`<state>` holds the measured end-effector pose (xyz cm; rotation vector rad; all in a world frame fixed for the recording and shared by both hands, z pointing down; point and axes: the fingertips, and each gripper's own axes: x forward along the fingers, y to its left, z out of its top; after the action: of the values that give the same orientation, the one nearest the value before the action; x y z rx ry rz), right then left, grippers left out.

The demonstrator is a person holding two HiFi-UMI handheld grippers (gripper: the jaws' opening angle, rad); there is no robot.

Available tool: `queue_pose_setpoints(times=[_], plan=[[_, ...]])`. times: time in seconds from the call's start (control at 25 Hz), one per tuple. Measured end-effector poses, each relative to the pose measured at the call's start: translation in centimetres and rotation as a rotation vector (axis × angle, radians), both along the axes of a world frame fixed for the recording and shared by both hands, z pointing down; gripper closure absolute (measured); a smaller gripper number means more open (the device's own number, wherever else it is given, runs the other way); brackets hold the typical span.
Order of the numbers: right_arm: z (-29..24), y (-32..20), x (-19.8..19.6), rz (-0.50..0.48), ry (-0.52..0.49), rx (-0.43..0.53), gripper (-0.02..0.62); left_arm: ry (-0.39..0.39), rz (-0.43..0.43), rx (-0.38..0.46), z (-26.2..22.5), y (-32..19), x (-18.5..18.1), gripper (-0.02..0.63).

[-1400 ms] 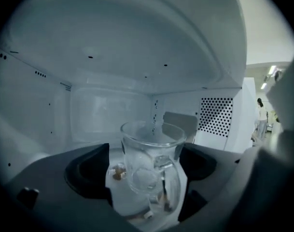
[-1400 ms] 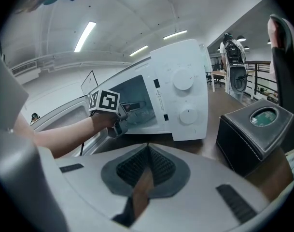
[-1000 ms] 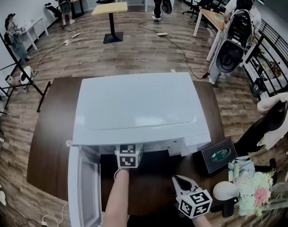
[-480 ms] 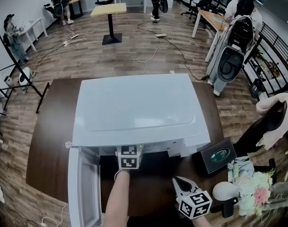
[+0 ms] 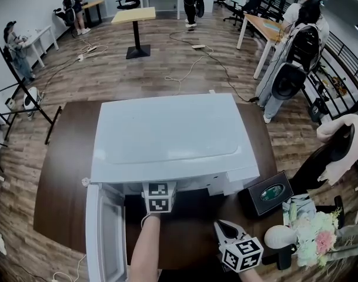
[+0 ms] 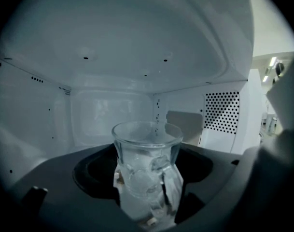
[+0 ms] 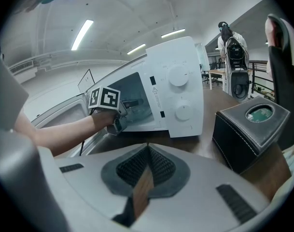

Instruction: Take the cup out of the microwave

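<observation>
A clear glass cup stands on the dark turntable inside the white microwave. My left gripper reaches into the cavity. Its jaws have just been closing and now press on both sides of the cup's lower part. From the head view only its marker cube shows at the oven's mouth, and the cup is hidden there. The right gripper view shows the left gripper entering the opening. My right gripper hovers over the brown table in front of the oven's control panel, jaws shut and empty.
The microwave door hangs open toward me on the left. A black tissue box sits right of the oven, with a bunch of flowers beside it. A person with a backpack stands beyond the table's far right corner.
Both grippers keep their places. The person with the backpack at the right has stepped a little farther from the table.
</observation>
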<state>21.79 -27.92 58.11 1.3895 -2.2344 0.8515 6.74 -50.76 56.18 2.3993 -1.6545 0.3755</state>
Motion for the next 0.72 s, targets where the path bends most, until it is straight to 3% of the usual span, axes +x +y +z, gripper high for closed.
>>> queue_pose_setpoints(times=[0.72], plan=[[-1.5,0.2,0.4,-0.035,-0.030,0.025,0.600,0.047,-0.062,0.005,-2.2,3.8,-0.7,0.239]])
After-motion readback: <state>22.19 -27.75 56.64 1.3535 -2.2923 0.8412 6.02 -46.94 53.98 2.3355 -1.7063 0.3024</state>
